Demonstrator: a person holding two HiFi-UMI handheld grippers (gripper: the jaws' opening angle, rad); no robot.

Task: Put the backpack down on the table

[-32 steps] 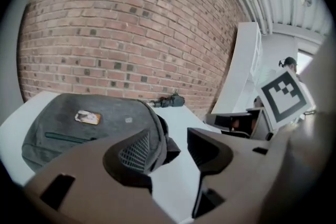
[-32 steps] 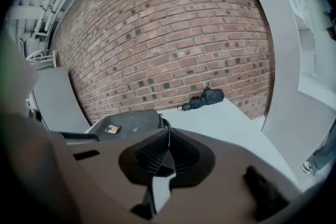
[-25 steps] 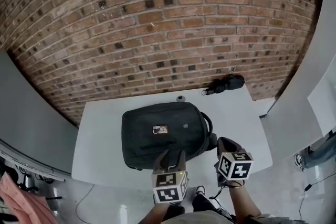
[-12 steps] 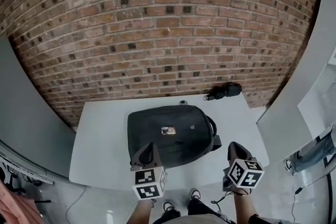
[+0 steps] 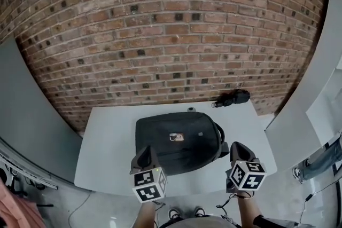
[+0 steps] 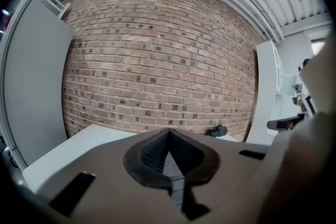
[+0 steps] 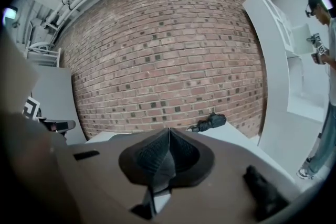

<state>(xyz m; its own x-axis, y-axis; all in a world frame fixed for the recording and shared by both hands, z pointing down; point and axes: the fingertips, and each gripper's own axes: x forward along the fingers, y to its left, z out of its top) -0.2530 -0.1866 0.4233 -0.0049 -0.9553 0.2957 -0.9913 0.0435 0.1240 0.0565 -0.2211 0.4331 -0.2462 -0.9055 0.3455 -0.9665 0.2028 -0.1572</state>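
1. In the head view, the left tool (image 5: 146, 151) hides the near corner of the backpack (image 5: 179, 139).
2. The dark bundle (image 5: 233, 98) at the far corner of the desk (image 5: 107, 136) is too small to identify.
3. The right gripper view's edge cuts off a person (image 7: 329, 44).

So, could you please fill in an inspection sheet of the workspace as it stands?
Surface: white table, set against the wall.
Job's things: black backpack lying flat on the table, held by neither gripper.
Clutter: small black bundle at the table's far right corner; small round item at the far edge, too small to identify.
Grippers: left gripper and right gripper both have their fingers together with nothing between them, near the table's front edge.
Cables: thin cable on the floor left of the table.
Surroundings: brick wall behind; white panels on either side; a person standing off to the right.
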